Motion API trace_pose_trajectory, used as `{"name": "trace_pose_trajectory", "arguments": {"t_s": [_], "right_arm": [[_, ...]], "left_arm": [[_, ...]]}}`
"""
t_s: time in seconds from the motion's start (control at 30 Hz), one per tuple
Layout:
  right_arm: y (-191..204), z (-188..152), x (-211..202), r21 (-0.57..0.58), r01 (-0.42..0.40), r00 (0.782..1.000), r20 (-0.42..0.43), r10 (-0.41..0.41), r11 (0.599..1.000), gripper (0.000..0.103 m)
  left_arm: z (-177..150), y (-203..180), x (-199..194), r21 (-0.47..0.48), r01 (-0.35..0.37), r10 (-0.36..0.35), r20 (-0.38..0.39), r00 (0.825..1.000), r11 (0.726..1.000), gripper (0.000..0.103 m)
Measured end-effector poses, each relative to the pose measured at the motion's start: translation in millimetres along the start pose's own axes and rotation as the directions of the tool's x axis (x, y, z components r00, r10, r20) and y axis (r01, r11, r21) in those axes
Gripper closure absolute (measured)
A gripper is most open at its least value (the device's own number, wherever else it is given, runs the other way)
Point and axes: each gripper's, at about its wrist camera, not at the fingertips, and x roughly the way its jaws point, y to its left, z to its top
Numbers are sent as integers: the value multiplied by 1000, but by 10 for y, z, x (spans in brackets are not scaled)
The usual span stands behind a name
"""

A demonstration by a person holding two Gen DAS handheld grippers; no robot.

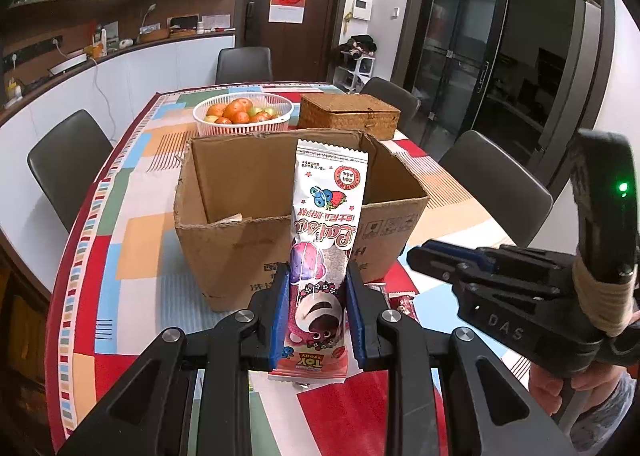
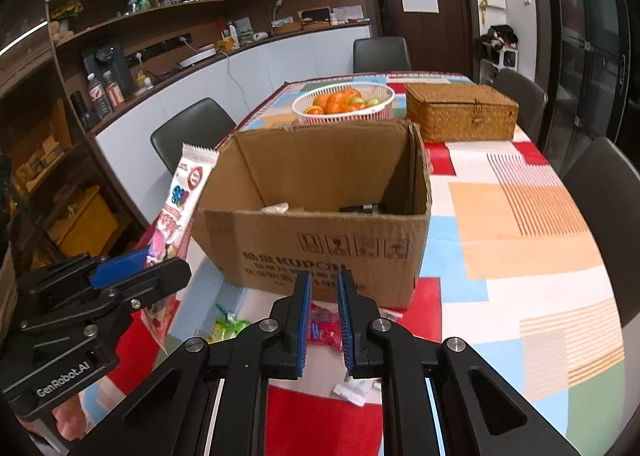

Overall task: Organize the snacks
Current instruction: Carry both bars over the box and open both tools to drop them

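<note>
A long white-and-pink snack packet (image 1: 328, 215) stands upright in my left gripper (image 1: 318, 276), whose blue pads are shut on its lower half, just in front of the open cardboard box (image 1: 240, 175). In the right wrist view the same packet (image 2: 188, 183) and left gripper (image 2: 160, 262) are left of the box (image 2: 320, 240). My right gripper (image 2: 323, 284) is shut with nothing between its pads, near the box's front wall, above a pink wrapper (image 2: 324, 330). A pale item (image 2: 276, 207) and a dark item (image 2: 360, 208) lie inside the box. The right gripper (image 1: 420, 254) also shows at the right.
A white basket of fruit (image 2: 344, 101) and a lidded wicker box (image 2: 460, 111) stand behind the cardboard box. Green (image 2: 230, 326) and white (image 2: 352, 392) wrappers lie on the patterned tablecloth (image 2: 520, 215). Dark chairs (image 2: 188, 127) ring the table. A hand (image 1: 548, 380) holds the right gripper.
</note>
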Motion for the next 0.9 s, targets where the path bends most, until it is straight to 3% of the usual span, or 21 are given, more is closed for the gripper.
{"name": "trace_pose_trajectory", "arguments": {"t_s": [0.27,0.57,0.7,0.8,0.87,0.9], "right_arm": [[-37,19,61,7,7,1000,-9,-7,1000,88],[-42,523,103,-7,31,999,9,-31,999,88],[-56,699,180,0,47,999,5,-47,999,88],[-48,794,215,1,64,998,7,-64,998,88],[-49,824,231,10,69,998,6,-70,998,88],[-54,837,238,12,74,997,4,-74,997,88]], "left_arm": [[169,47,81,-1,-2,2,-7,1000,1000,77],[709,214,410,-23,-3,2,-59,998,1000,77],[931,252,563,-15,-48,47,-59,997,999,75],[1012,268,653,-8,-85,84,-70,994,996,63],[1007,273,632,-7,-128,127,-57,990,992,48],[976,265,580,-7,-129,129,-42,991,992,48]]}}
